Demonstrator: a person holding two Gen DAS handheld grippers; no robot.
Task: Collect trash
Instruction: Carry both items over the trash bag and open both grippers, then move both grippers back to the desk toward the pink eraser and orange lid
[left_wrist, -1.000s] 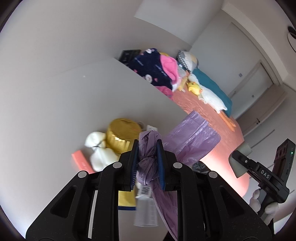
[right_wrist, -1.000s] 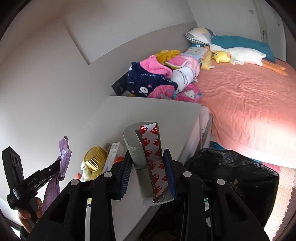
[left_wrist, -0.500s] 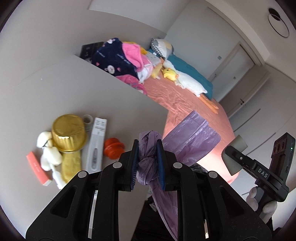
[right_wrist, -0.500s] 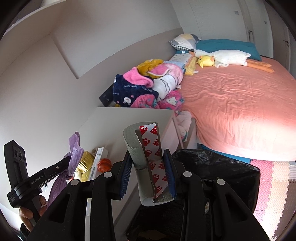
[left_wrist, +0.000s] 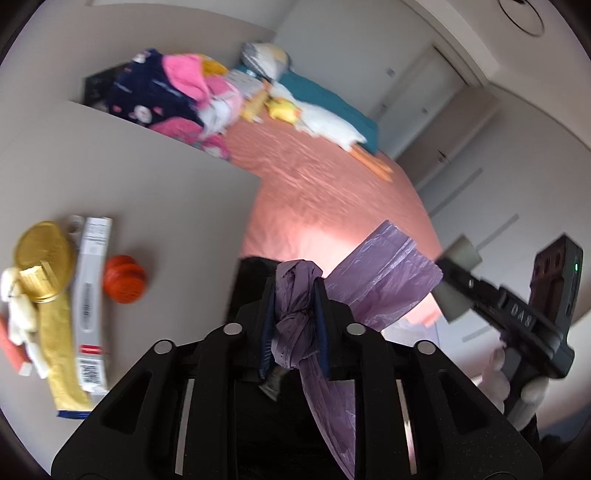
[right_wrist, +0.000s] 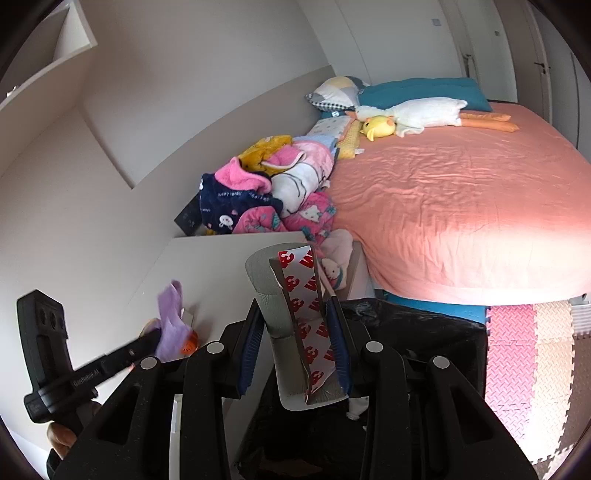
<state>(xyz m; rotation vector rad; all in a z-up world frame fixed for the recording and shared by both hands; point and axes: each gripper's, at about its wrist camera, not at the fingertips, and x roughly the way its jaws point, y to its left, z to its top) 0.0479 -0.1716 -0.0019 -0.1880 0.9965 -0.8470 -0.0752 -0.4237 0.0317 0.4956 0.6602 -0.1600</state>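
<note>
Gold foil and paper litter mark the far left of a white table (left_wrist: 155, 192) beside a bed: a gold foil cup (left_wrist: 42, 262), a long white box (left_wrist: 90, 295) and an orange cap (left_wrist: 125, 284) remain to be collected, all well apart from both tools. Next along, the left gripper (left_wrist: 294, 325) has a knotted purple plastic bag (left_wrist: 295, 314) between its blue pads, with a loose sheet fanning out to the right; its jaws are opening, the knot still lodged between them, over the black trash bag (left_wrist: 251, 273) that shows just beyond the table edge. Further right, the right gripper (right_wrist: 297, 339) pinches a grey foam strip with red-printed backing (right_wrist: 299, 306), its jaws also easing apart, poised above the same black trash bag (right_wrist: 424, 332) on the floor between table and bed (right_wrist: 461, 206).

The risk lies in the release. Light film may cling to a pad or drift sideways as it falls, landing on the table edge or the floor instead of inside the sack. The strip's sticky side, if exposed, could hold to a pad and refuse to drop. The sack's mouth looks slack and partly collapsed, so anything let go off-centre may slide down its outside.
</note>
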